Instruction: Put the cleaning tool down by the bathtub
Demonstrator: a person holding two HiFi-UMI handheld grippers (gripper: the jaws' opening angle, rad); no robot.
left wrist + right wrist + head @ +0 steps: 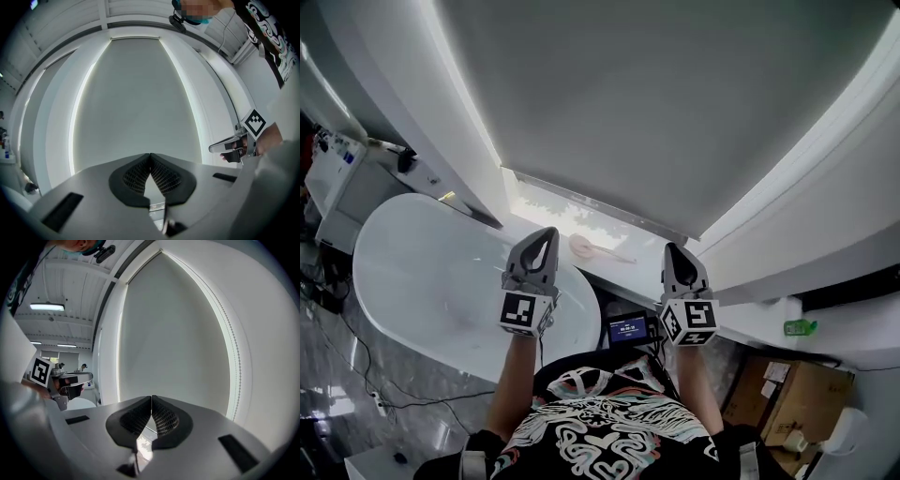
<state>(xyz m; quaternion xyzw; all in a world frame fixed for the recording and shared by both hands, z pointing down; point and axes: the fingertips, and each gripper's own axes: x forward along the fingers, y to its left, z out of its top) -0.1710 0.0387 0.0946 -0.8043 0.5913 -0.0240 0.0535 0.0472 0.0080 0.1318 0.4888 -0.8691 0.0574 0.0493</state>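
Near the bathtub (422, 281), left gripper (547, 232), right gripper (673, 248): closed, empty.

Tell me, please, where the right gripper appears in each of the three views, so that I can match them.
Head view: the right gripper is right of centre, pointing up the picture.
Left gripper view: it is near the right edge, seen from the side.
Right gripper view: bottom centre, its own jaws together.
Shared landmark: the grey window blind, behind the gripper in all three.
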